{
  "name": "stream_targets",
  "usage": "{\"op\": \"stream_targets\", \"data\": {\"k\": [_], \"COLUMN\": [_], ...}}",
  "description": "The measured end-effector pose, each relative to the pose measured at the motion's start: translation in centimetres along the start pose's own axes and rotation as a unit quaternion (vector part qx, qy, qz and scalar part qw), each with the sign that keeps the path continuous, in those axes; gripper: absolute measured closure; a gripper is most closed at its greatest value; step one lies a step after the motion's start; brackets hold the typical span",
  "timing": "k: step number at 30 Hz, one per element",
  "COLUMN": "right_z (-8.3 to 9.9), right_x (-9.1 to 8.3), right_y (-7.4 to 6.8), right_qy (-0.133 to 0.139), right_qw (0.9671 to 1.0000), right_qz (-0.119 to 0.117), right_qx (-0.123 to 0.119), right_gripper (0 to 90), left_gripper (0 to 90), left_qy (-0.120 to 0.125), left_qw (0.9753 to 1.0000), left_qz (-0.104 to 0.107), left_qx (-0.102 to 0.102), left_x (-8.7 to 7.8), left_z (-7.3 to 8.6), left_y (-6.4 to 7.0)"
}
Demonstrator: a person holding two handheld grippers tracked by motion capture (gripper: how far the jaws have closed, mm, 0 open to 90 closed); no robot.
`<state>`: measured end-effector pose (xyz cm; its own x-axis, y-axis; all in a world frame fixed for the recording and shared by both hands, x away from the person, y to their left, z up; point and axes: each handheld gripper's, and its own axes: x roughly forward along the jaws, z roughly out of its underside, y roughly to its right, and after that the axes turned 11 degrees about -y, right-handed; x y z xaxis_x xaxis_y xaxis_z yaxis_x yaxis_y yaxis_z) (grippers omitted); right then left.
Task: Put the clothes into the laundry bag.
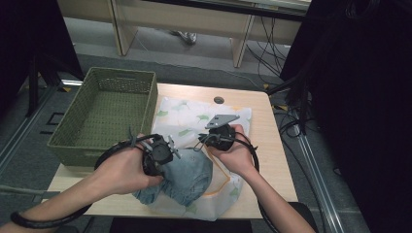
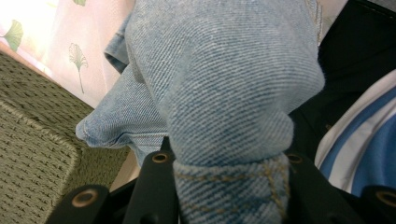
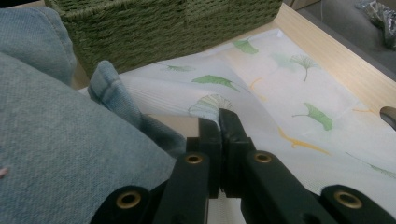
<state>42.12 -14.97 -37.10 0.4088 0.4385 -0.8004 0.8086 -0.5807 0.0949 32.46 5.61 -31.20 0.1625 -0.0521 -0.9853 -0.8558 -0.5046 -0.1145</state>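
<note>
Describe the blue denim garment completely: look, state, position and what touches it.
The denim garment is faded light-blue twill with tan stitched hems, bunched in a rounded heap on the leaf-printed cloth near the table's front edge, beside the green woven basket. The left tool is clamped on a stitched hem; the right tool, alongside, pinches the cloth.

Left hand-held gripper (image 2: pixel 224 186) fingertips buried in the denim garment (image 2: pixel 224 88). Garment hides the leaf-print cloth (image 1: pixel 194 119) beneath. Person's hands cover both gripper bodies. Basket (image 3: pixel 154 28) cut off at top edge.
</note>
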Motion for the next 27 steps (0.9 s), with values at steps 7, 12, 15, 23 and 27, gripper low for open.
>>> {"op": "stream_targets", "data": {"k": [7, 12, 15, 23, 27], "right_z": [0.0, -0.1, -0.1, -0.1, 0.0], "right_x": [-0.1, -0.1, -0.1, 0.0, 0.0], "right_y": [0.0, -0.1, -0.1, -0.1, -0.2], "right_qy": [-0.001, 0.001, 0.003, 0.003, 0.004], "right_qw": [1.0000, 1.0000, 1.0000, 1.0000, 1.0000], "right_qz": [0.000, 0.000, -0.001, -0.001, -0.002], "right_qx": [0.005, 0.006, 0.003, 0.006, 0.008], "right_gripper": [90.0, 90.0, 90.0, 90.0, 90.0], "left_gripper": [69.8, 69.7, 69.7, 69.7, 69.7], "left_qy": [-0.001, -0.002, -0.002, 0.001, 0.003], "left_qw": [0.9999, 0.9997, 0.9995, 0.9990, 0.9989], "left_qz": [-0.008, -0.016, -0.018, -0.011, -0.006], "left_qx": [-0.010, -0.020, -0.026, -0.043, -0.046], "left_x": [0.4, 0.6, 1.0, 1.9, 2.4], "left_z": [-0.4, -0.6, -0.8, -1.2, -1.4], "left_y": [-0.1, -0.3, -0.4, -0.9, -1.1]}}
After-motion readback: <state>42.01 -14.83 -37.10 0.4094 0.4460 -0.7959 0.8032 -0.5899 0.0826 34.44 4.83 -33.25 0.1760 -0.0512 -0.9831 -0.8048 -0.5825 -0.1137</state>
